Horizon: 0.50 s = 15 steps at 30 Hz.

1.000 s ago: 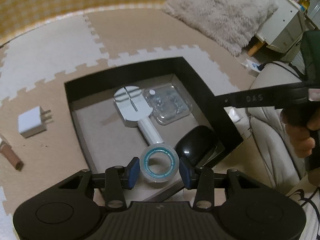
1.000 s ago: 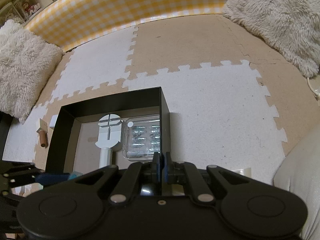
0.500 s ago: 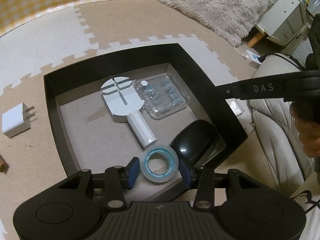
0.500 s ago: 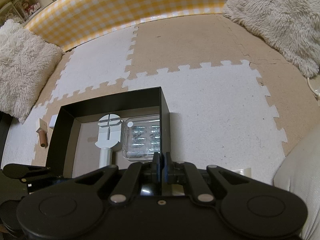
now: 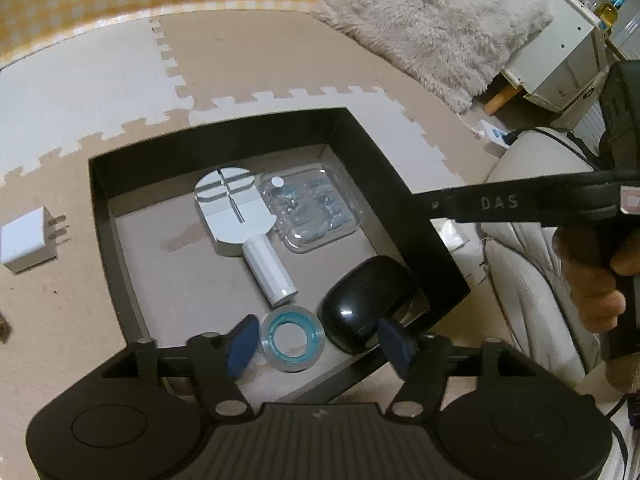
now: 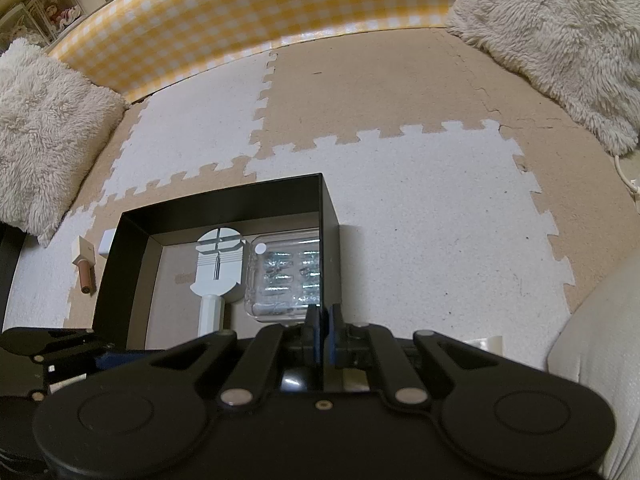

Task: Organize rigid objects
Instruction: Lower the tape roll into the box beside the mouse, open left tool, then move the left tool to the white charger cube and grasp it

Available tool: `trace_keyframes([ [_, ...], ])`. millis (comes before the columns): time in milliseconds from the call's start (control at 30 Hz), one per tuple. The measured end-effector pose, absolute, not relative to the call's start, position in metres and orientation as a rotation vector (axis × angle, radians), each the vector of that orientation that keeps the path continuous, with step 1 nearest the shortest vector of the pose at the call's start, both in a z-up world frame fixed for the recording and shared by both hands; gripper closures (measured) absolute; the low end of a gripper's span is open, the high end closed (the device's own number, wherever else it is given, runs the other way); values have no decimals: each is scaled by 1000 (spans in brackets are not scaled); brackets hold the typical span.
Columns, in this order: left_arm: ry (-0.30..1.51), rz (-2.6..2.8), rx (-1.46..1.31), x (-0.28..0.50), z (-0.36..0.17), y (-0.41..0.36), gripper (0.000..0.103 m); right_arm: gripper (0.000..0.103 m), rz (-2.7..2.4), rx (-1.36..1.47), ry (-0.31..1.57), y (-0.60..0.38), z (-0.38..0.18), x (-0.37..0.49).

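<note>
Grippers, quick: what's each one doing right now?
Left gripper: open, jaws just opened, tape roll released between them.
Right gripper: shut, holding nothing.

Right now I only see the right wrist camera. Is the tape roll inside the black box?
Observer: Yes. The tape roll lies flat on the floor of the black box, by its near wall.
Operator: Is the left gripper squeezing it?
Observer: No. The left gripper has just been opening. The roll lies between its pads, and neither presses on it.
Operator: What's next to the tape?
Observer: A black mouse, close on its right.
</note>
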<state>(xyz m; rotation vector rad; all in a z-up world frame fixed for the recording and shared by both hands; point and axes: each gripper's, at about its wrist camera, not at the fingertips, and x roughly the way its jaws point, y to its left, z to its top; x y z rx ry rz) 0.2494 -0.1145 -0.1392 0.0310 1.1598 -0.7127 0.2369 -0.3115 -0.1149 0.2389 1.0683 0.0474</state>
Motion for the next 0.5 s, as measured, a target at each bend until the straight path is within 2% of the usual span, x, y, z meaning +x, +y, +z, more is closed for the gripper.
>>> trace_keyframes([
  [33,1154,-700,42,249,-137,-114,22,98,47,239,1069,-312,-115,237],
  [100,1154,-697,41,249,-134,-111,20,98,48,239,1069,-312,-115,237],
  [167,1159,-697,29,249,-132,-107,14,98,47,237,1069,-311,-115,237],
  [367,1117,-694,12,246,-117,-101,3,98,47,237,1069,-311,-116,237],
  [500,1075,-676,-19,246,-102,-92,0,98,47,236,1069,-311,-116,237],
])
